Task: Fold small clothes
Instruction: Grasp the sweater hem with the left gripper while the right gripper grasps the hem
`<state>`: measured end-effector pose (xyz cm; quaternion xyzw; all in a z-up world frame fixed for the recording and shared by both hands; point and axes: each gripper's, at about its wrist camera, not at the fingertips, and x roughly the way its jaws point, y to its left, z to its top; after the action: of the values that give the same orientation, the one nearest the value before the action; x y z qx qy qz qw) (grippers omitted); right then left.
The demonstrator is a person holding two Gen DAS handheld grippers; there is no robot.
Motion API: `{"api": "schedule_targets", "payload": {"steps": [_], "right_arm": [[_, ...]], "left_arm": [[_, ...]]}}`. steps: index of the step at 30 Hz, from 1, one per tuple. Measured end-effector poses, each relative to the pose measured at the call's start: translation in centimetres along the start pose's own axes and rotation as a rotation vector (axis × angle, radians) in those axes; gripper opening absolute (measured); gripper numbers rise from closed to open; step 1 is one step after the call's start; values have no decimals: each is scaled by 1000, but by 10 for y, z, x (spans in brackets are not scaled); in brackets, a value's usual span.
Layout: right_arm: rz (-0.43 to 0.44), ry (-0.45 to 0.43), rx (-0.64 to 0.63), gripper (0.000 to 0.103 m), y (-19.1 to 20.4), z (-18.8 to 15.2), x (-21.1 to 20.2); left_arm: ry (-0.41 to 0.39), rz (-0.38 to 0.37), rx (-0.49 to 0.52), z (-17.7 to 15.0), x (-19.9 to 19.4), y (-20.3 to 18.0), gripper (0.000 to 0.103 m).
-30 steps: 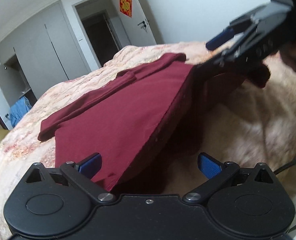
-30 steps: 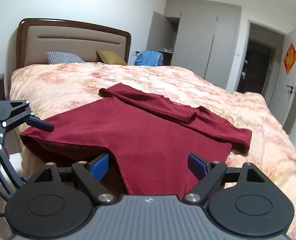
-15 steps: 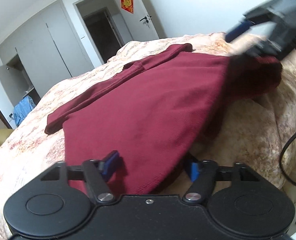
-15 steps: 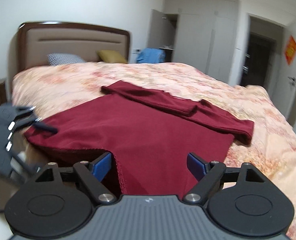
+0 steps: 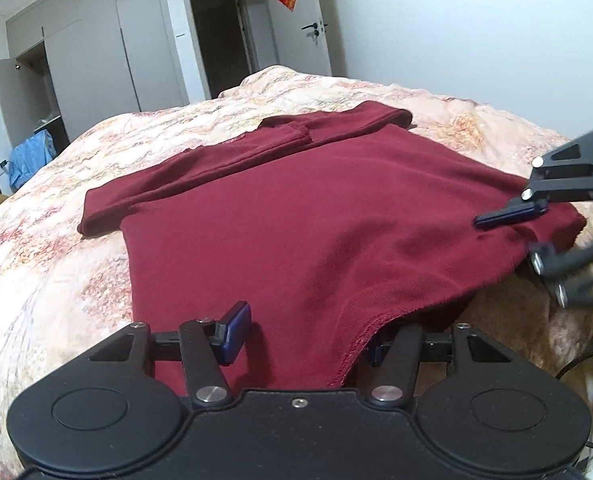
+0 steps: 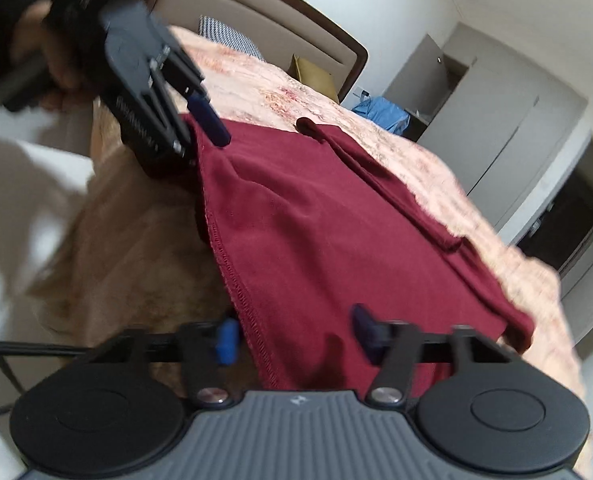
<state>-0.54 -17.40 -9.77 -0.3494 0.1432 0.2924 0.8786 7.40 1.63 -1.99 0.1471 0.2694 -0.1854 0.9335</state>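
Maroon shirt [image 5: 296, 208] lies flat on the bed [image 5: 56, 240], hem hanging over the near edge. Left hand-held gripper [image 5: 302, 338] is released, fingers straddling one hem corner. Right hand-held gripper [image 6: 294, 336] is also released, fingers astride the other hem corner, not clamped.

Left gripper [image 5: 304, 338]: black housing, two round discs, silver pivot screws, black linkage arms, blue fingertip pads [image 5: 235, 333]. Right gripper [image 6: 294, 338]: ribbed grey centre plate with small logo, black discs, silver screws, blue pads [image 6: 226, 340]. Black cable [image 6: 24, 347] at its left. Hand [image 6: 60, 64]: bare skin, dark sleeve.
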Motion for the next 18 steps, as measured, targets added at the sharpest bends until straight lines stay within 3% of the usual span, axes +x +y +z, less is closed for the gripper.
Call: {"api": "schedule_targets", "payload": {"steps": [1,2,5,9,13,18], "right_arm": [[-1,-6,12,22,-1,3,1],[7,-17,44,18,-5,6,0],[39,-49,179,13,-25,17,-5],[93,-75,387,12,-65,29,-7],[142,-92,556,12,-99,35,-7],[147,-112,618,12,-127,35,-9]], "left_arm": [[-8,-10,2,-1,-2,-1,63],[-20,-22,5,-2,-4,-2,70],[-69,-50,30,-7,-13,-14,87],[-84,-28,130,-14,-11,-41,88],[-52,78,166,-16,7,-58,84],[-49,183,182,-21,15,-56,58]]}}
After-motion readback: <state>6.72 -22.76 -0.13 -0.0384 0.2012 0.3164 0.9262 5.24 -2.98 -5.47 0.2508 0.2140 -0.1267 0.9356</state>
